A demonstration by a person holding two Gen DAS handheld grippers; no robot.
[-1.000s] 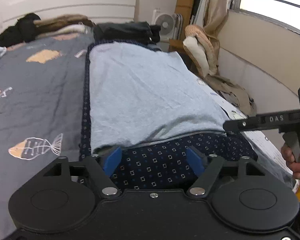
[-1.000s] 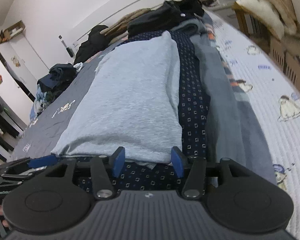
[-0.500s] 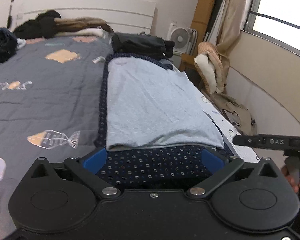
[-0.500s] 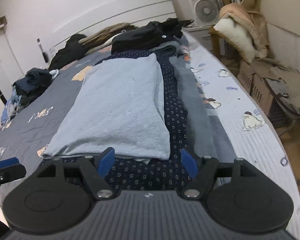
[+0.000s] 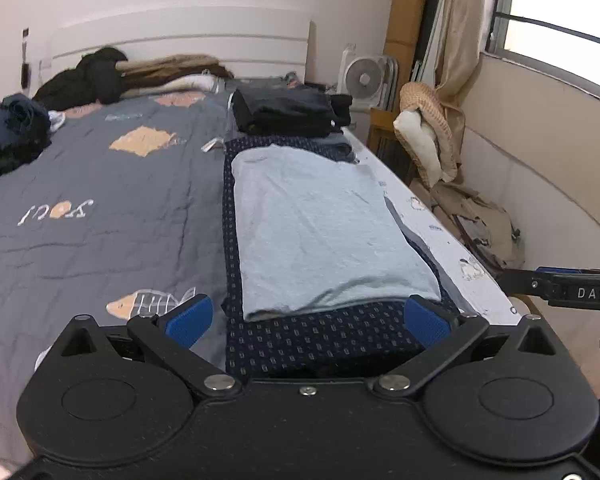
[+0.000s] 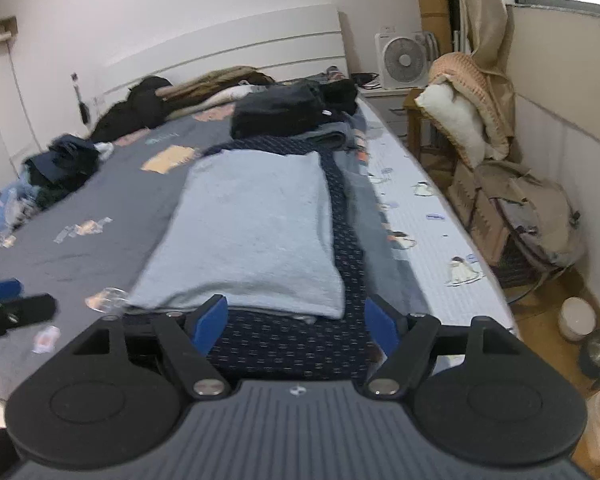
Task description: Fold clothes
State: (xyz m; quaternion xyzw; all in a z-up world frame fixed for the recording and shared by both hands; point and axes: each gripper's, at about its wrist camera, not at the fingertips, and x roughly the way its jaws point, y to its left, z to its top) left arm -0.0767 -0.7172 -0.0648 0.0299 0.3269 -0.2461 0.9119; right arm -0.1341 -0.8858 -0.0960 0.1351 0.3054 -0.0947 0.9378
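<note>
A light blue folded garment (image 5: 320, 232) (image 6: 252, 232) lies flat on a navy patterned garment (image 5: 320, 340) (image 6: 292, 344) along the right side of the bed. My left gripper (image 5: 308, 318) hovers above and short of its near edge, open wide, with nothing between the blue pads. My right gripper (image 6: 296, 318) hangs over the same edge further right, its jaws still opening and empty. The right gripper's finger (image 5: 560, 288) shows at the left wrist view's right edge. The left gripper's finger (image 6: 4, 300) shows at the right wrist view's left edge.
Folded black clothes (image 5: 288, 114) are stacked beyond the garment near the headboard. A loose clothes pile (image 5: 12, 136) lies at the bed's far left. A fan (image 6: 404, 60), a chair with a pillow (image 6: 460, 120), a backpack (image 6: 532, 216) and bowls (image 6: 578, 318) stand right of the bed.
Both grippers opened wider and rose back from the light blue garment's near edge, which now lies flat and free. More of the bed and room shows.
</note>
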